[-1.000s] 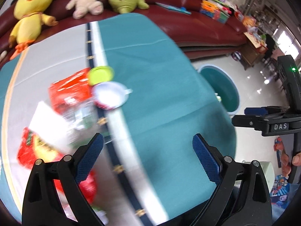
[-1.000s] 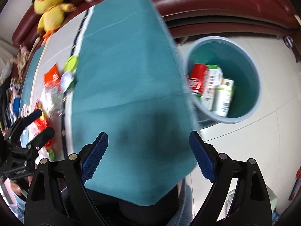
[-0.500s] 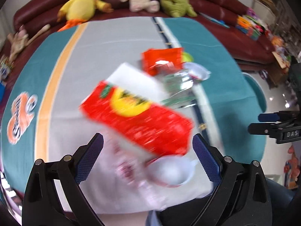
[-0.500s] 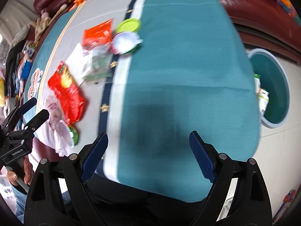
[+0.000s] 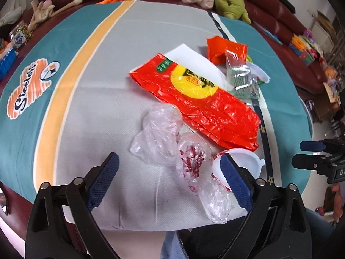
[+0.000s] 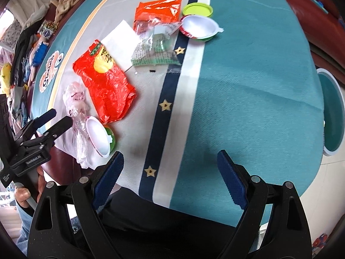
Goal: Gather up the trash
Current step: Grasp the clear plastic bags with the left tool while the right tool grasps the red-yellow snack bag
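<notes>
Left tongs tilt steeply down over the near edge of the bench, jaws wide but just narrowing, a clear bag between them untouched. Right tongs hang released over bare teal cloth. Red wrapper lies mid-bench; bin stands right.

I read "Steelers" in script on the orange-and-white logo printed on the teal edge of the table cover. The big red wrapper carries dark characters on its yellow disc and a small green label, neither legible to me. The right gripper's body shows only the letters "DA" at the picture's edge.
</notes>
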